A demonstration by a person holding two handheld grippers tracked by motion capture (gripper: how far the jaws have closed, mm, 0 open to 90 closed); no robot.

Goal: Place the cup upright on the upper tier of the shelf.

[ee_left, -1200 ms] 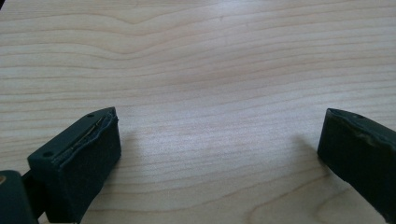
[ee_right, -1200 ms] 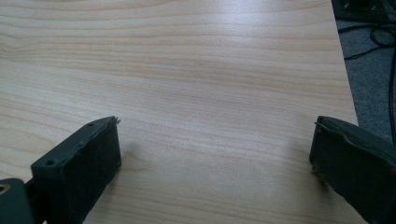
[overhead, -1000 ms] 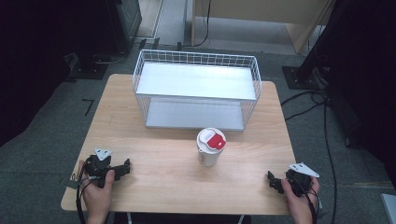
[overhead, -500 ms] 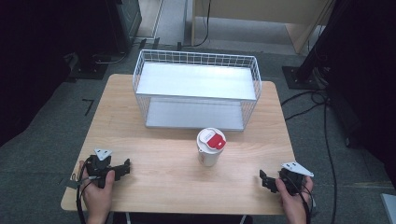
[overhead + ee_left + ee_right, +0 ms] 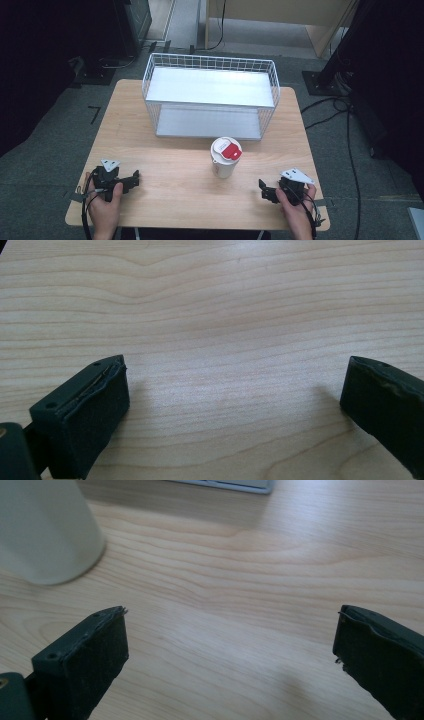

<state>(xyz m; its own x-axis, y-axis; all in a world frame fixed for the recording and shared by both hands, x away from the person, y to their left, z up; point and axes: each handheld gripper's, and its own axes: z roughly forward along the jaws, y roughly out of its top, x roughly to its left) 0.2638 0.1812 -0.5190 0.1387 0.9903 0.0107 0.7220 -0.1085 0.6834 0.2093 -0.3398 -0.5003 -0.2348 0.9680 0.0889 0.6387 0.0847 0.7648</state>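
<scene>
A lab or test room: one small wooden table [image 5: 165, 175] stands on grey carpet [image 5: 55, 145], with black equipment stands [image 5: 340, 55] and loose cables [image 5: 345, 112] around it, and a plywood cabinet [image 5: 280, 15] behind.

A: What stands between the two grippers?

B: Bare table [image 5: 175, 190] along the near edge. The left gripper [image 5: 134, 178] sits near left and the right gripper [image 5: 263, 191] near right, jaws apart with wood alone between them.

A: And farther in?

B: The cup [image 5: 225, 157] stands upright, right of centre, close to the right gripper's left. Just beyond it the wire basket [image 5: 210, 97] spans the far middle. Strips of tabletop run past the basket on both sides.
</scene>
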